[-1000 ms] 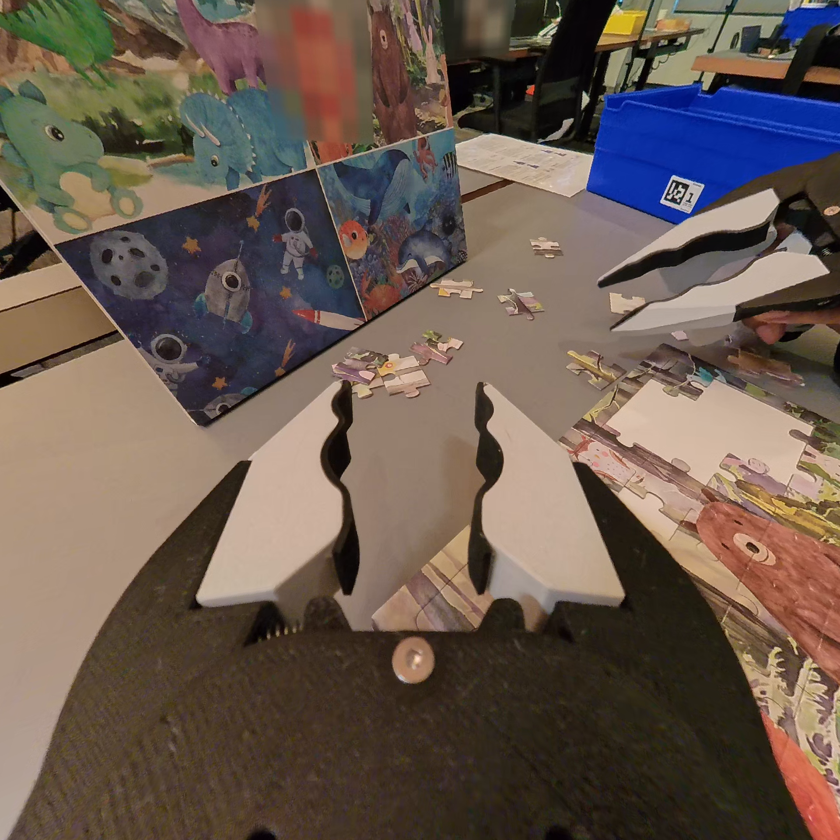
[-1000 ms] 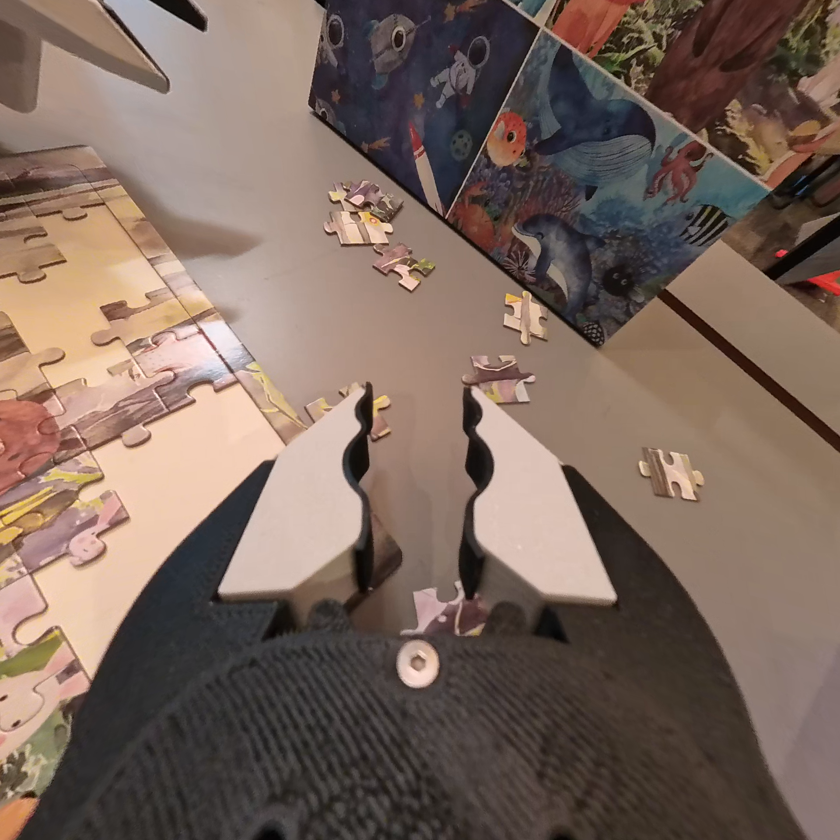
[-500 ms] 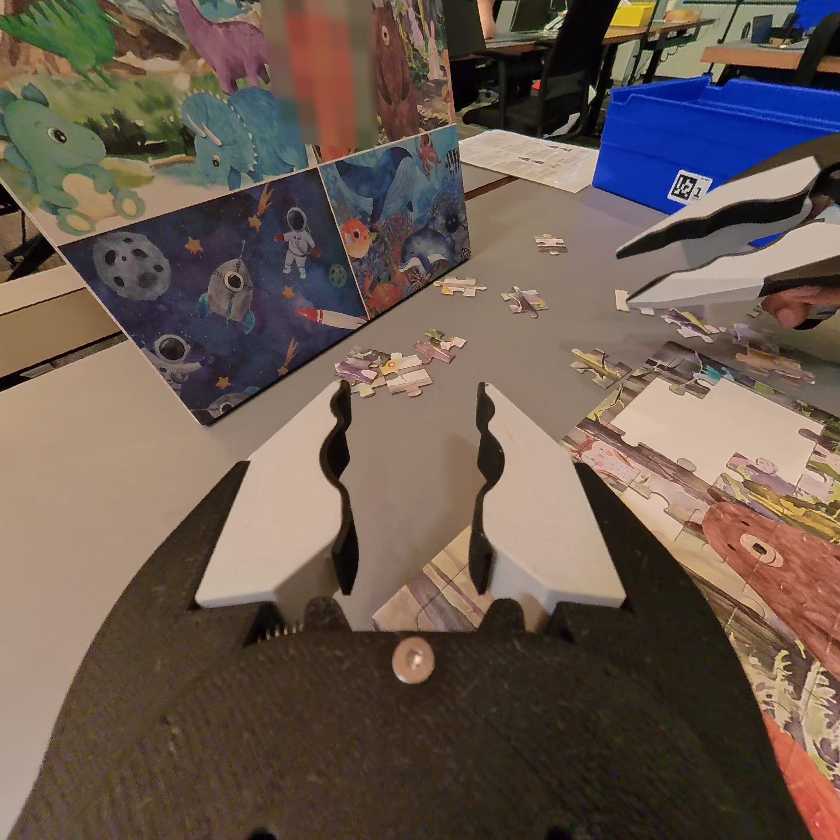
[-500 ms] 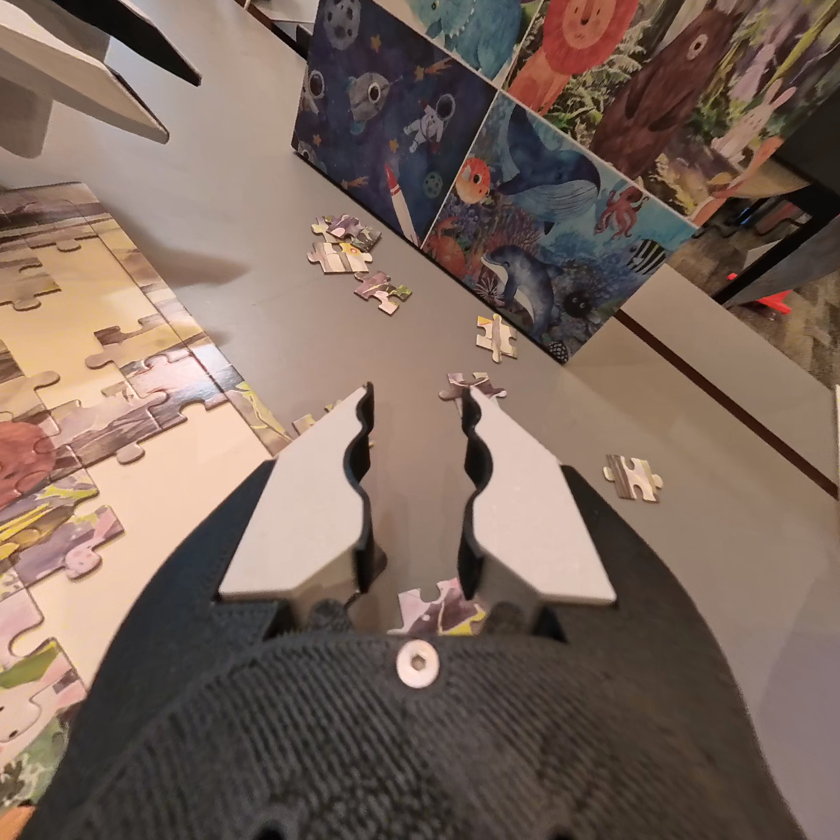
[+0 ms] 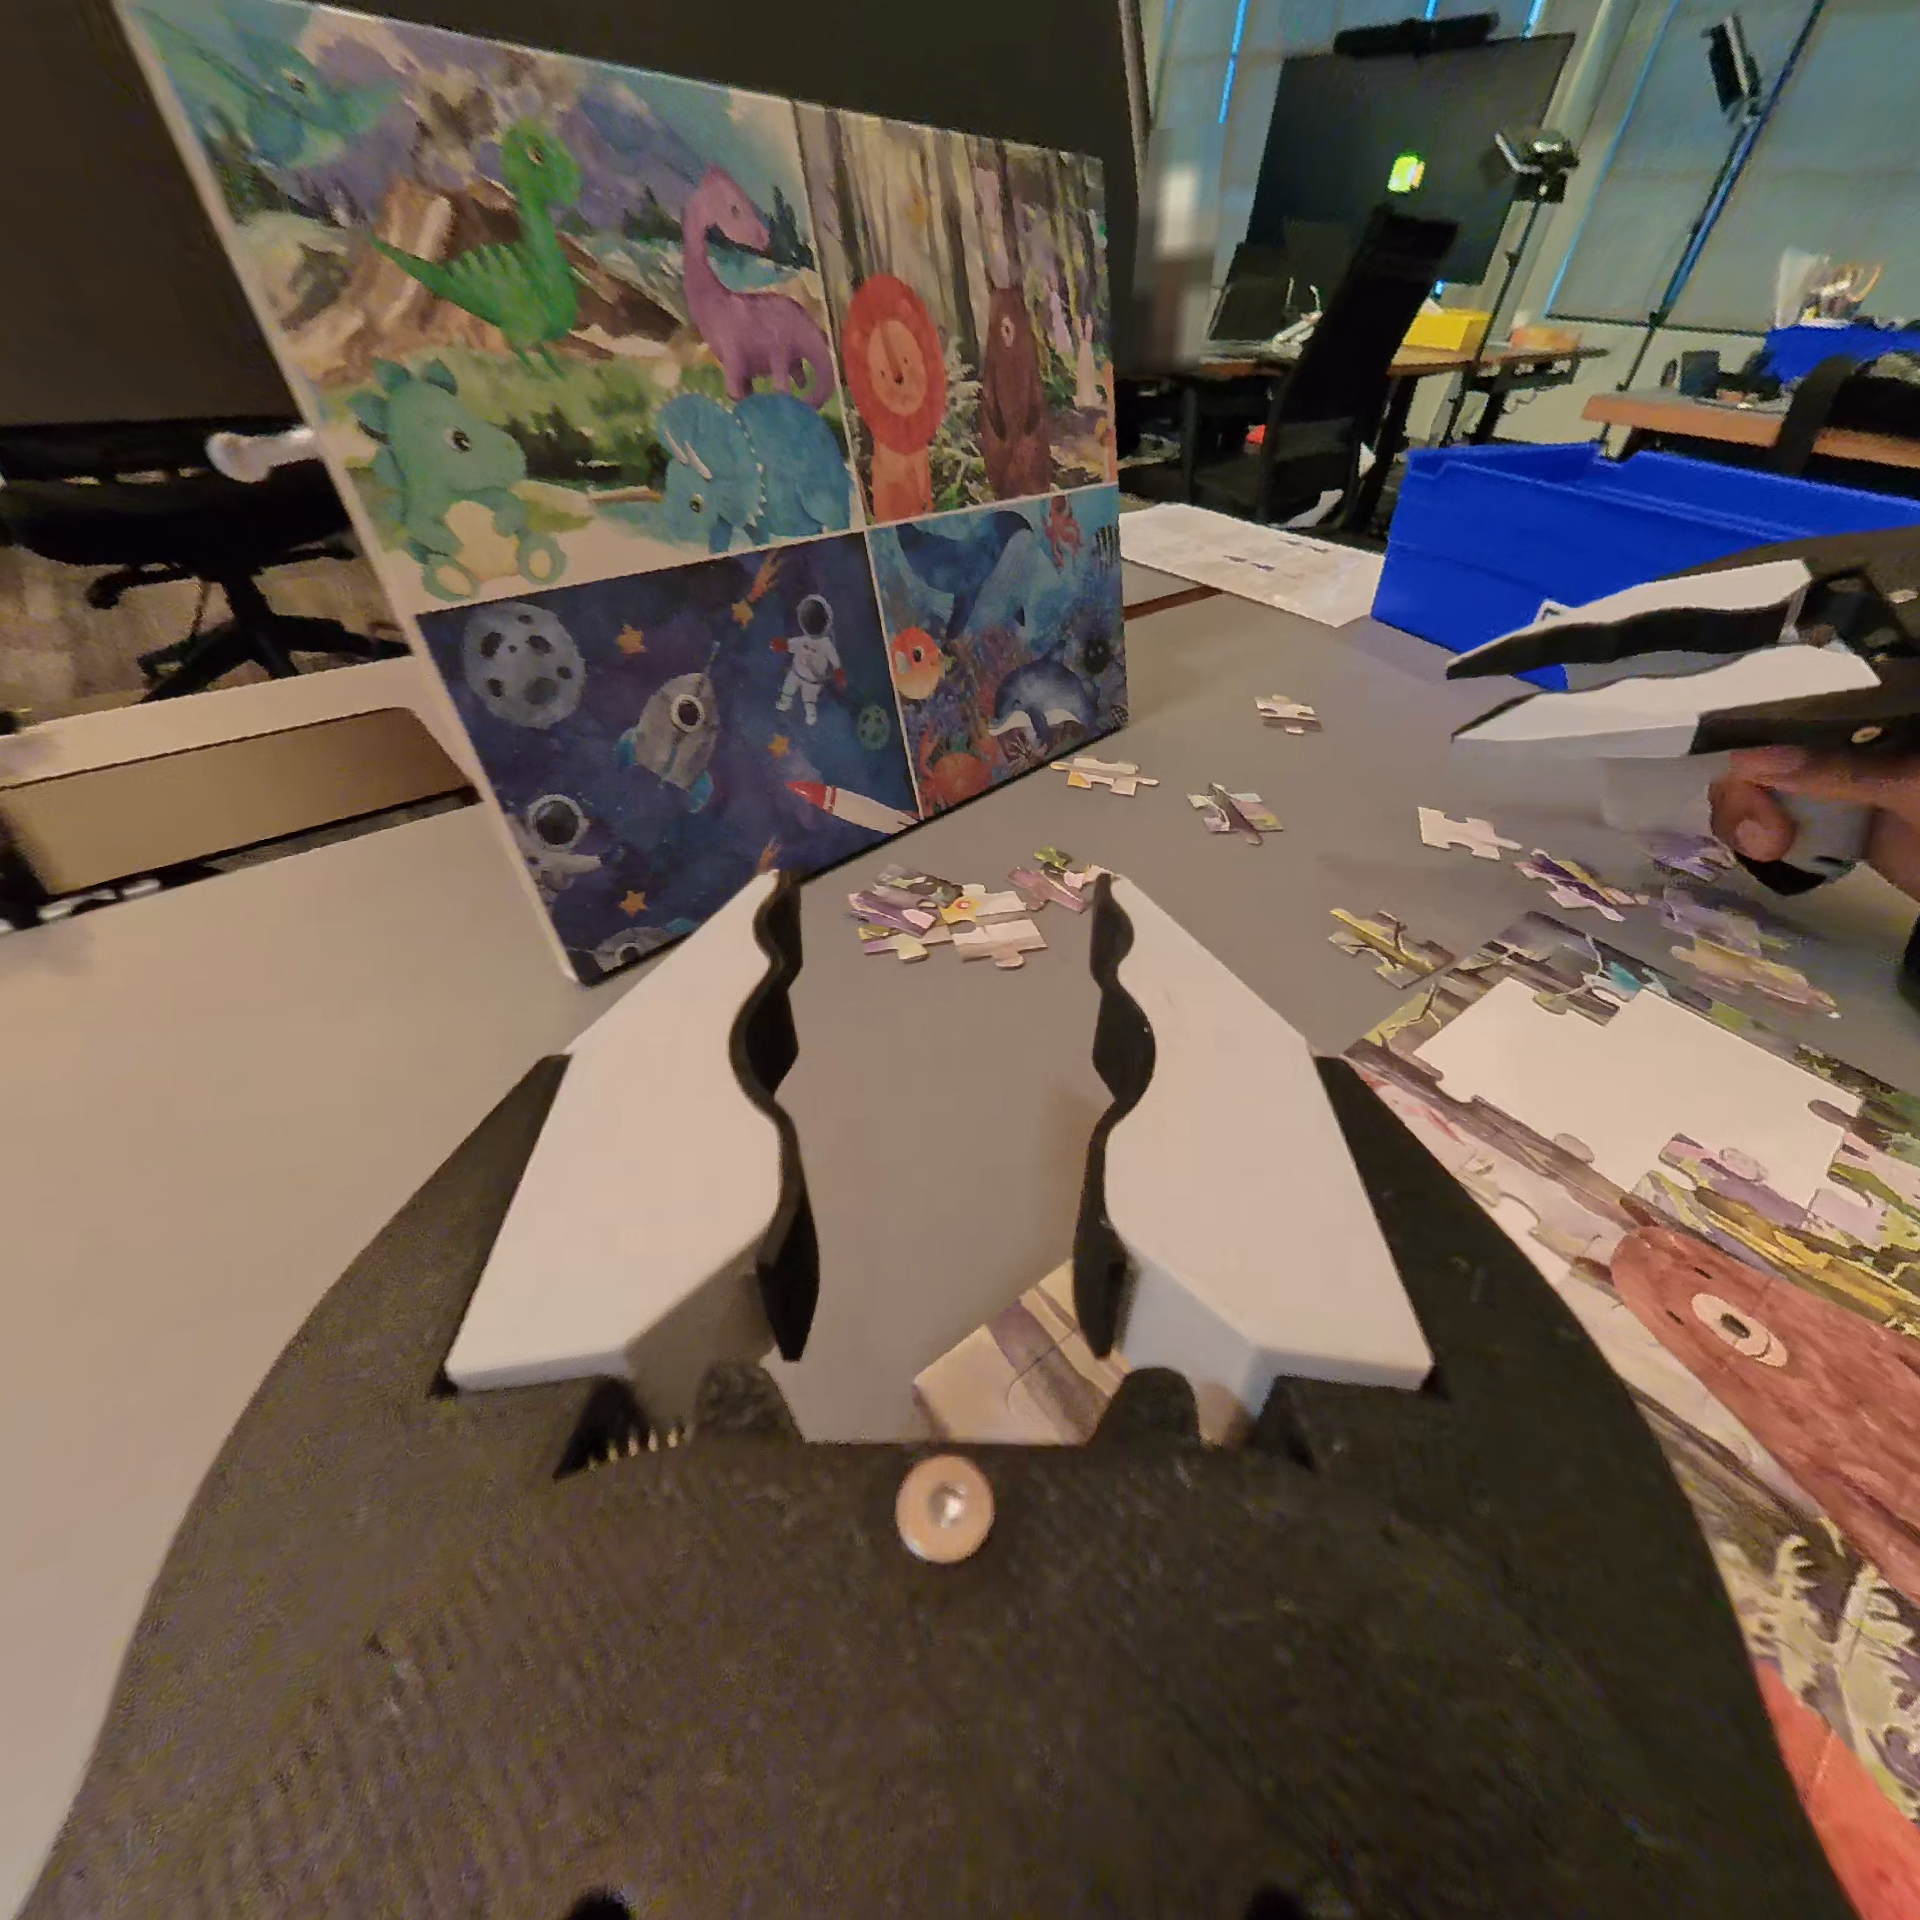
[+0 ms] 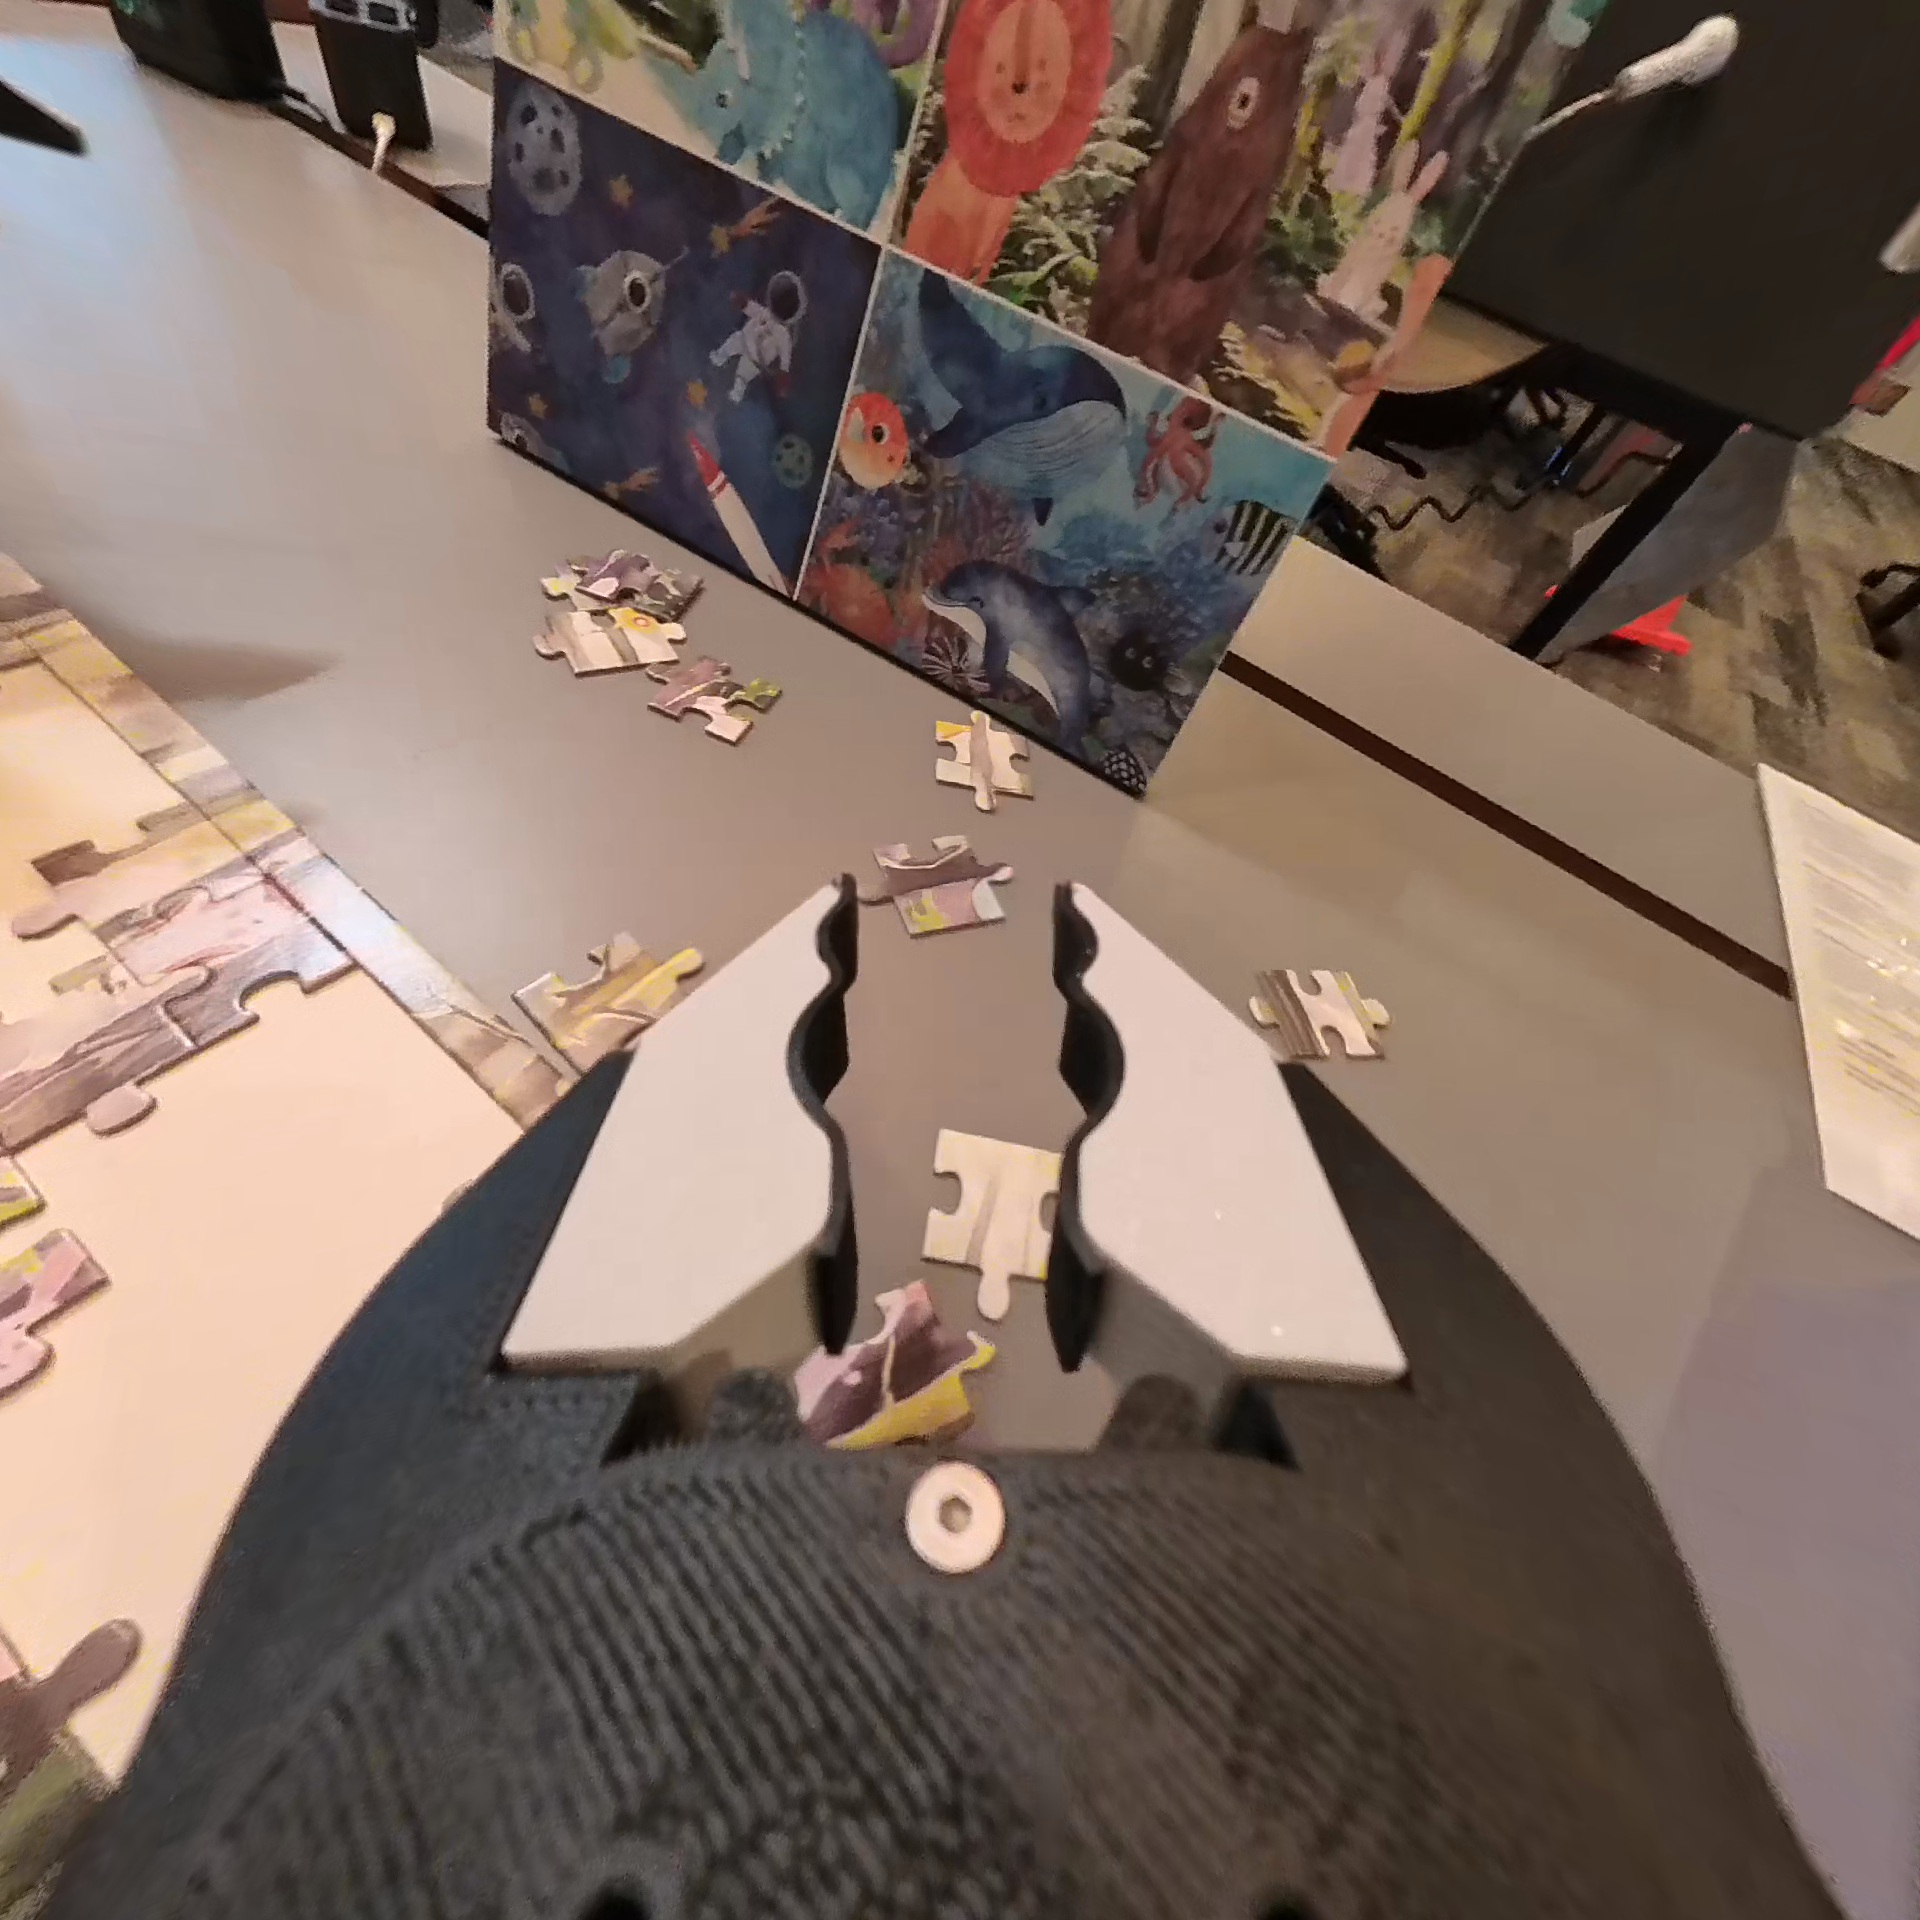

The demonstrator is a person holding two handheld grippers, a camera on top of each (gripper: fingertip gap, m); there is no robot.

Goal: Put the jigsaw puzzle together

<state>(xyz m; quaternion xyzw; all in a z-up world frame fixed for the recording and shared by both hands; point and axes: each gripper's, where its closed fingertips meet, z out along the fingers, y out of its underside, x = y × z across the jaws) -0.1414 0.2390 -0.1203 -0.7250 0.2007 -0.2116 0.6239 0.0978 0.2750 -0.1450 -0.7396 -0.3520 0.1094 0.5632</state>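
Your left gripper (image 5: 940, 894) stands open above bare grey table (image 5: 260, 1091), holding nothing. Your right gripper (image 6: 954, 902) is likewise parted and empty; loose pieces lie on the table under it, a pale piece (image 6: 992, 1205) and a purple-yellow piece (image 6: 894, 1387).

The partly assembled jigsaw puzzle (image 5: 1683, 1195) lies flat right of the left gripper, with blank gaps. A cluster of loose pieces (image 5: 945, 920) sits just in front of the propped picture board (image 5: 727, 499).

Containers: a blue bin (image 5: 1621, 530) stands behind the puzzle, contents hidden.

The bin and your hand (image 5: 1766, 810) show only in the left view. Only the right view shows a striped piece (image 6: 1320, 1013) right of its gripper.
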